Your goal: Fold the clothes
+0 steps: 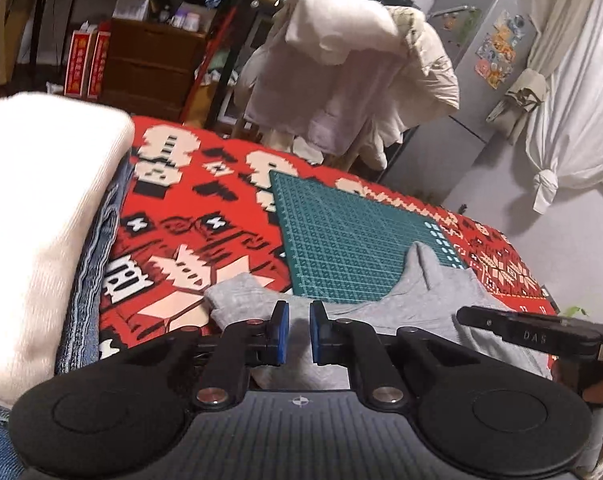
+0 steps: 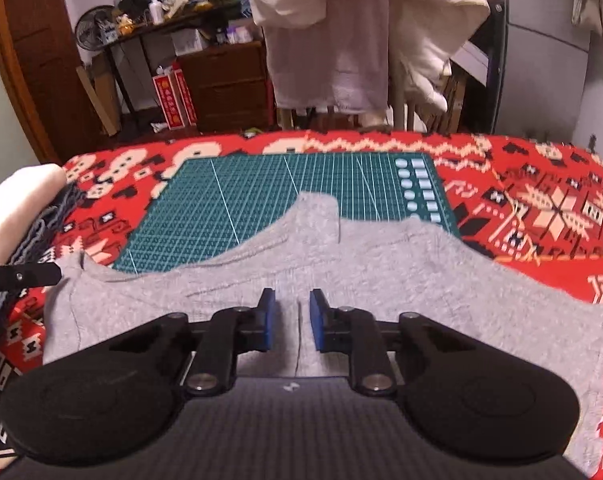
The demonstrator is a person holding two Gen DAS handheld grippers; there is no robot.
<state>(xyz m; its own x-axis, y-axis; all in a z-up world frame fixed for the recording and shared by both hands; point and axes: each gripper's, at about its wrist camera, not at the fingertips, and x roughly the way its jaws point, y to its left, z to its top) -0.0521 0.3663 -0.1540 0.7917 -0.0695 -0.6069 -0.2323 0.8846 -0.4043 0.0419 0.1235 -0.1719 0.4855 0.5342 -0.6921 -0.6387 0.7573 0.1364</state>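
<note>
Item: crumpled grey knit garment (image 2: pixel 381 280), lying near on my red patterned bench cover (image 2: pixel 541 200), overlapping the green gridded cutting mat (image 2: pixel 241 200). Left gripper (image 1: pixel 299 334), right gripper (image 2: pixel 291 320): fingers narrowly parted, holding nothing I see.

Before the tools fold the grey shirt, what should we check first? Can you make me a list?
1. Left tool open over the grey shirt: ok.
2. Right tool open: ok.
3. Shirt lying flat: not ok, its far edge is bunched on the green mat.
4. Folded stack clear of the shirt: ok.
5. Near hem of the shirt: cannot tell, hidden under the tools.
</note>
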